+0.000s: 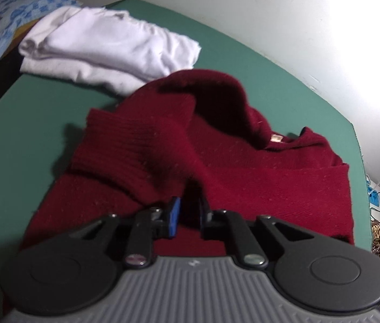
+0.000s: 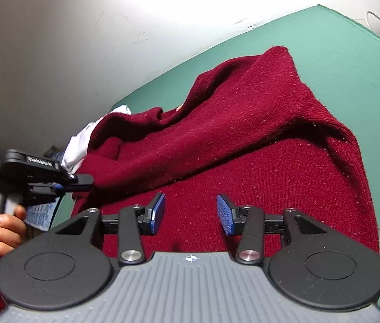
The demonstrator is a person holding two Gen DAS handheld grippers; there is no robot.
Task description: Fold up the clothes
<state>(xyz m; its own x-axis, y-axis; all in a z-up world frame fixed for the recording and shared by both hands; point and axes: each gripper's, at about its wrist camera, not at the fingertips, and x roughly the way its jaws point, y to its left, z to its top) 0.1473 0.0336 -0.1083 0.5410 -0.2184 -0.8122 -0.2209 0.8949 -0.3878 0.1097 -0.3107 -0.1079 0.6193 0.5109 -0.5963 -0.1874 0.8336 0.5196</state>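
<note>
The left gripper (image 1: 190,210) sits low at 6 o'clock in its own view, its blue-padded fingers (image 1: 175,216) drawn close together and pinching a raised fold of the dark red knit sweater (image 1: 243,177). In the right wrist view a hand (image 2: 0,228) at 9 o'clock grips that tool's handle, and the right gripper (image 2: 191,212) hovers over the sweater's flat lower panel with its pads spread apart, holding nothing. The sweater lies on the green table (image 1: 23,134), partly folded, a ribbed sleeve draped across its body toward 10 o'clock and the neck opening gaping at 12 o'clock with a small label inside. Beyond it, at 11 o'clock, rests a folded white garment (image 1: 109,40), its near edge touching the sweater.
</note>
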